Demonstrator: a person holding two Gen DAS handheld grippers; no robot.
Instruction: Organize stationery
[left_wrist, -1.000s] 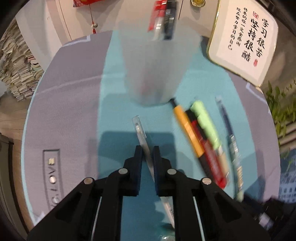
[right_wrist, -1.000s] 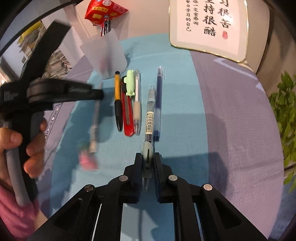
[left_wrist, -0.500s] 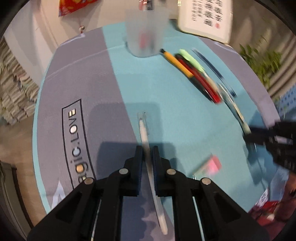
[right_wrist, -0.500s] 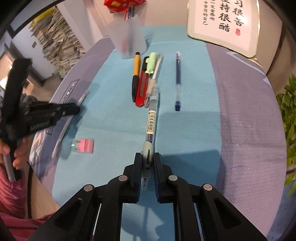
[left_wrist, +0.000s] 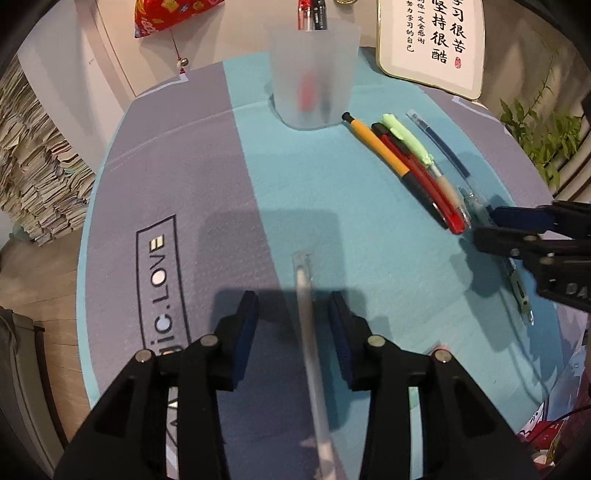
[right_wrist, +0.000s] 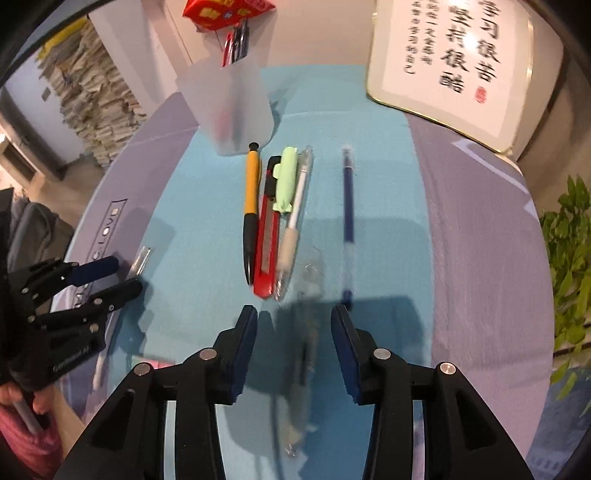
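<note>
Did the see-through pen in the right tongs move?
Yes. The clear pen came back toward the camera, away from the frosted cup; the right tongs have just opened, no longer pinching it.

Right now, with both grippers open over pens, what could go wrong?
1. The clear pen lies loose between the left gripper's just-opened pads; a sideways move could knock it.
2. The right gripper has also just opened over its pen, near the blue pen and the knife; a pad could nudge them.

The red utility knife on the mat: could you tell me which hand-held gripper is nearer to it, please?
Right. The right hand-held gripper hovers just below the red utility knife; the left hand-held gripper straddles a white pen farther off.
</note>
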